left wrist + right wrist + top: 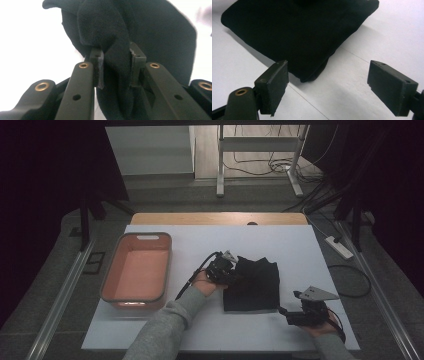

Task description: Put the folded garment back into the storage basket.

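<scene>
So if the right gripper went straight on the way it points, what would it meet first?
Most likely the near corner of the folded black cloth, which lies just ahead between the open fingers of the right gripper, on the white table; depth is uncertain.

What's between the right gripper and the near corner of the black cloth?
Nothing visible. The right gripper has its jaws wide open, with bare white table between them and the black cloth corner ahead. The left gripper already pinches a fold.
</scene>
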### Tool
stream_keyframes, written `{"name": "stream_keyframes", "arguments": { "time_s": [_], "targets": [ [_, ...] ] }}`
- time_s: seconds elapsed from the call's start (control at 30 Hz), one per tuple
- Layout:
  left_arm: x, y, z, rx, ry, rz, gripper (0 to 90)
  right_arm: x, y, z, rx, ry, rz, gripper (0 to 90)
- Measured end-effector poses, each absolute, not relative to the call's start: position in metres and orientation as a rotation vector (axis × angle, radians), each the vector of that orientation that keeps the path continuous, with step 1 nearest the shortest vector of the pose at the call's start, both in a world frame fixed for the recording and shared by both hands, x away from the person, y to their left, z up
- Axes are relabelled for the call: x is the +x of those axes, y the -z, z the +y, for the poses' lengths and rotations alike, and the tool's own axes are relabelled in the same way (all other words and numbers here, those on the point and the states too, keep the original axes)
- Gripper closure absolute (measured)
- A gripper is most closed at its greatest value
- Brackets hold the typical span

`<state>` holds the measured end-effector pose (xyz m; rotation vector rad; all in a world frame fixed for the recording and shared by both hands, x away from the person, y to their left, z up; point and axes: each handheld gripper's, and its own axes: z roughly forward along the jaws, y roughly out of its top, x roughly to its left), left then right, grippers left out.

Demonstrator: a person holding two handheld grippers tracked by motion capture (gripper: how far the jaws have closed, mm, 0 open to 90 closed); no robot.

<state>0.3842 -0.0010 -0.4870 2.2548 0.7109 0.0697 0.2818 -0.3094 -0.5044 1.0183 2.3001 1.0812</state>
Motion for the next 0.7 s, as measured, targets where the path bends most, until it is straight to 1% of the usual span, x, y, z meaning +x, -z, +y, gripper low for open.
{"name": "stream_keyframes", "arguments": {
  "time_s": [0.27, 0.7],
  "targets": [
    [0.380, 0.481, 0.001, 2.250, -0.079, 0.686, 72.0, 0.282, 0.504, -0.310, 1.022, -1.080, 2.297, 18.0],
    [0.375, 0.462, 0.013, 2.169, -0.075, 0.672, 72.6, 0.282, 0.504, -0.311, 1.031, -1.085, 2.282, 18.1]
  ]
}}
